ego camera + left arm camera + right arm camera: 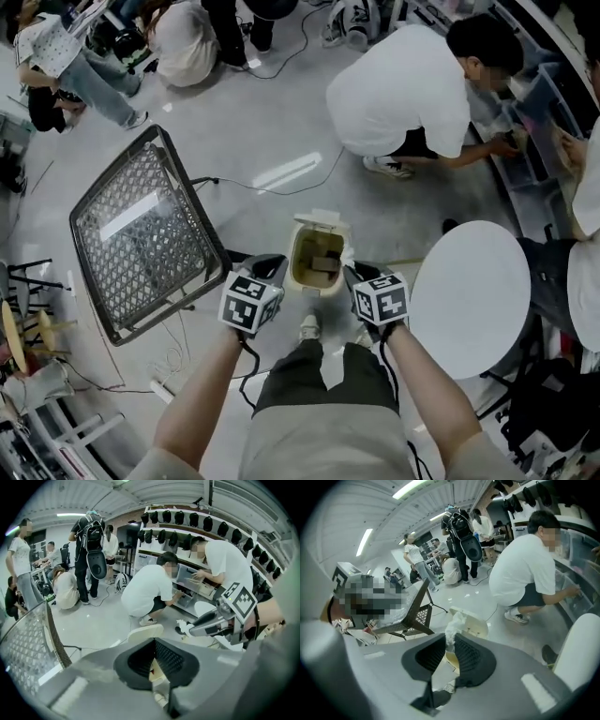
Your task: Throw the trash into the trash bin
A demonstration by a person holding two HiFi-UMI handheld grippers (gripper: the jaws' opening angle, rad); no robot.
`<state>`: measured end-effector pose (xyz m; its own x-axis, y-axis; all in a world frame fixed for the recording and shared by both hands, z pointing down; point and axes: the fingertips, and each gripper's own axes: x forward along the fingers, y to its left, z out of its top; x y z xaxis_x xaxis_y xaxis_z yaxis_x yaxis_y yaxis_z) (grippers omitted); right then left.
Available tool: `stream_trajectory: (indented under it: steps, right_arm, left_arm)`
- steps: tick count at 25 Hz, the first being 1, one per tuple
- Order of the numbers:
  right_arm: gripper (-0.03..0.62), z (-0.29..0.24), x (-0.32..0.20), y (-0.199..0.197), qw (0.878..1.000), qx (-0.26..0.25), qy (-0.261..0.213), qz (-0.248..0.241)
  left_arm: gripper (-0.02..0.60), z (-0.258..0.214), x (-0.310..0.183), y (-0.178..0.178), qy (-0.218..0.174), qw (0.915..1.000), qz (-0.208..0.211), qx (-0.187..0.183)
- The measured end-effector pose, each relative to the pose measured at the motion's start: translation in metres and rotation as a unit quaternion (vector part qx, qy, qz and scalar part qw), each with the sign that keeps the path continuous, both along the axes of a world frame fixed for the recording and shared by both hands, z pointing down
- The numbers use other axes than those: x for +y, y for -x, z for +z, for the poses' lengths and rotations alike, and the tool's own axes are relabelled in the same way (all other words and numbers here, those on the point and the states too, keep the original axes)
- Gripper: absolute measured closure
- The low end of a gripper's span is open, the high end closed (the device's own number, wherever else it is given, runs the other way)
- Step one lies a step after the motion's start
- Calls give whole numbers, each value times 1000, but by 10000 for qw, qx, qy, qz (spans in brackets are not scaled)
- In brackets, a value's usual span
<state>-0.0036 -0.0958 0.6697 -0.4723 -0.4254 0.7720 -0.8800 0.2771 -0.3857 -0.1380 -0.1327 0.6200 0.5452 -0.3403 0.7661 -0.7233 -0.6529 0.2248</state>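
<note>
1. The person is standing right over the little cream trash bin on the floor. Its lid is flipped up at the far side and there's already something brownish lying inside.
2. The right gripper is the one with the trash. Its jaws are pinched on a crumpled white tissue, and a tuft of it pokes out past the tips.
3. From the head view, that gripper sits at the bin's right rim. So the tissue is over the right edge of the opening, held up in the air and not in the bin yet.
4. The left gripper is at the bin's left rim, angled down at it the same way. Its jaws look closed up at the tips, and I can't see anything clamped between them. Through the slit nearer the camera there's just a pale sliver with a red speck, no idea what that is.
5. To the person's left there's a black mesh table tilted over on the floor. A round white table sits close on the right.
6. Further back, someone in a white shirt is crouched down reaching into clear storage boxes by the shelving. A thin cable runs across the grey floor between that person and the bin.
</note>
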Motion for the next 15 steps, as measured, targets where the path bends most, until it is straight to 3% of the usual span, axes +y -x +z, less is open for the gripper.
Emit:
stream_trajectory:
  steps: [6,15]
  right_arm:
    - [526,74,11,25,9982,124,533,-263]
    - [525,174,8,44,9944,259,957,-352]
  left_arm:
    - [578,59,6,18,274,9996,-59,-80]
    - [579,148,15,36,721,9971,-177,-195]
